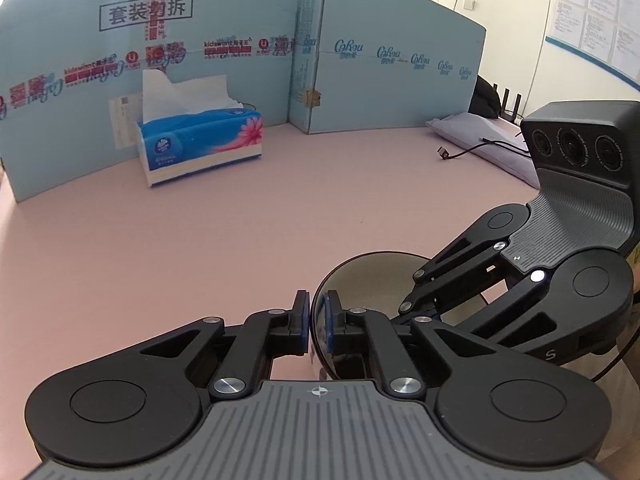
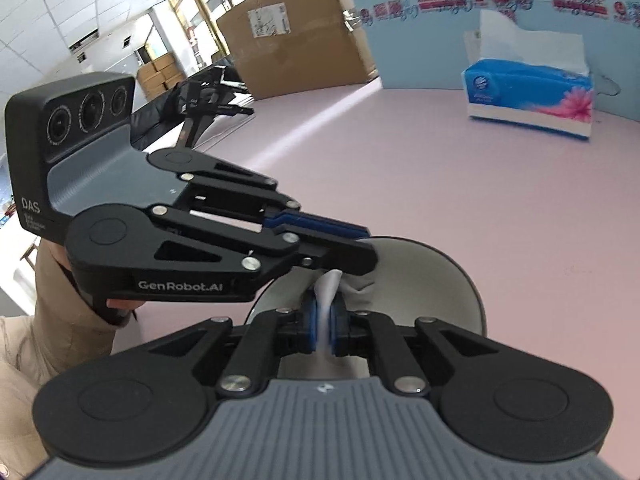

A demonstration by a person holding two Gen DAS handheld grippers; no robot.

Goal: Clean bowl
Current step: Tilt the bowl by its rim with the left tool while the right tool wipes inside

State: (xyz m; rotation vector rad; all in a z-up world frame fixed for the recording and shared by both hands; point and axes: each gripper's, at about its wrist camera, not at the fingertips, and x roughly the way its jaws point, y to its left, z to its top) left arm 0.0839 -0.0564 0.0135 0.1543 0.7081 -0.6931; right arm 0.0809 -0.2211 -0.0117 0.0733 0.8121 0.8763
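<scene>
A dark, shiny bowl point(image 1: 372, 276) stands on the pink table point(image 1: 200, 248) just ahead of both grippers. My left gripper point(image 1: 316, 316) is shut on the bowl's near-left rim, one blue pad outside and one inside. In the right wrist view it point(image 2: 366, 240) reaches in from the left and pinches the rim of the bowl point(image 2: 444, 280). My right gripper point(image 2: 325, 322) is shut on a crumpled white tissue point(image 2: 329, 286) that sits inside the bowl. In the left wrist view the right gripper point(image 1: 408, 308) dips into the bowl from the right, and the tissue is hidden.
A blue tissue box point(image 1: 200, 140) point(image 2: 528, 96) with a sheet sticking up stands at the back, in front of a blue cardboard screen point(image 1: 240, 40). A black cable point(image 1: 444, 154) and a grey cushion point(image 1: 480, 136) lie at the far right. A brown carton point(image 2: 296, 32) stands beyond the table. A person's beige sleeve point(image 2: 60, 340) is at the left.
</scene>
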